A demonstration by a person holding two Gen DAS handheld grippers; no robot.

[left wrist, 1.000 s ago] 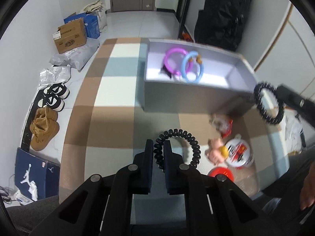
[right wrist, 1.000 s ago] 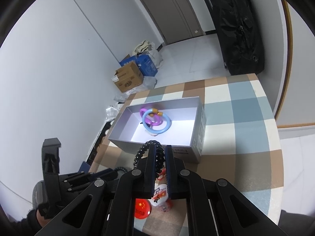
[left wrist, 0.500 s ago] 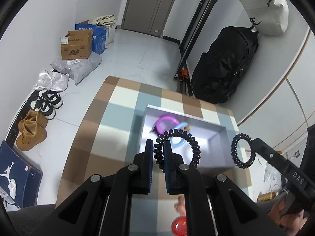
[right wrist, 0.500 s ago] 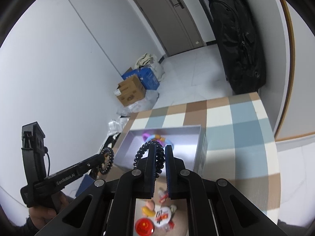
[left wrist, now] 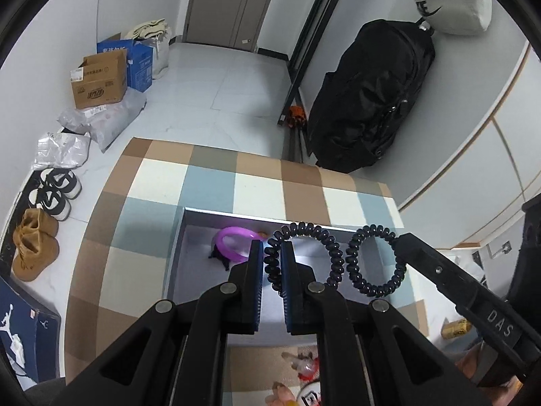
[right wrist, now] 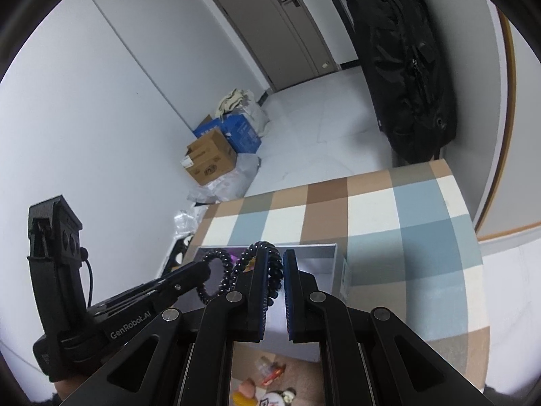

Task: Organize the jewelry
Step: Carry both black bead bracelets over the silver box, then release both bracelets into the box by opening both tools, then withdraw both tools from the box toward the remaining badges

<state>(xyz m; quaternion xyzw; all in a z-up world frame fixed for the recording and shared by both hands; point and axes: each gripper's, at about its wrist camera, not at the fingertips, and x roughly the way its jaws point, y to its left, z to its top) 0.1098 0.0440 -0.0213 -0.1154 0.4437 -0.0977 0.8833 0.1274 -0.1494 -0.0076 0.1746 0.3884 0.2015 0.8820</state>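
My left gripper [left wrist: 272,257] is shut on a black spiral hair tie [left wrist: 333,253] and holds it above the open grey box [left wrist: 175,257]. My right gripper [right wrist: 273,264] is shut on a second black spiral hair tie [right wrist: 275,269], which also shows in the left wrist view [left wrist: 373,260], beside the first one over the box. A purple ring [left wrist: 233,242] lies inside the box. In the right wrist view the left gripper's hair tie [right wrist: 216,277] hangs just left of mine.
The box stands on a table with a checked cloth [left wrist: 209,182]. Small toys and badges [left wrist: 304,365] lie on the cloth in front of the box. Shoes [left wrist: 33,247], cardboard boxes [left wrist: 98,81] and a black bag [left wrist: 368,94] are on the floor beyond.
Both grippers have risen and moved forward over the box with their hair ties. The two ties have come close together side by side.
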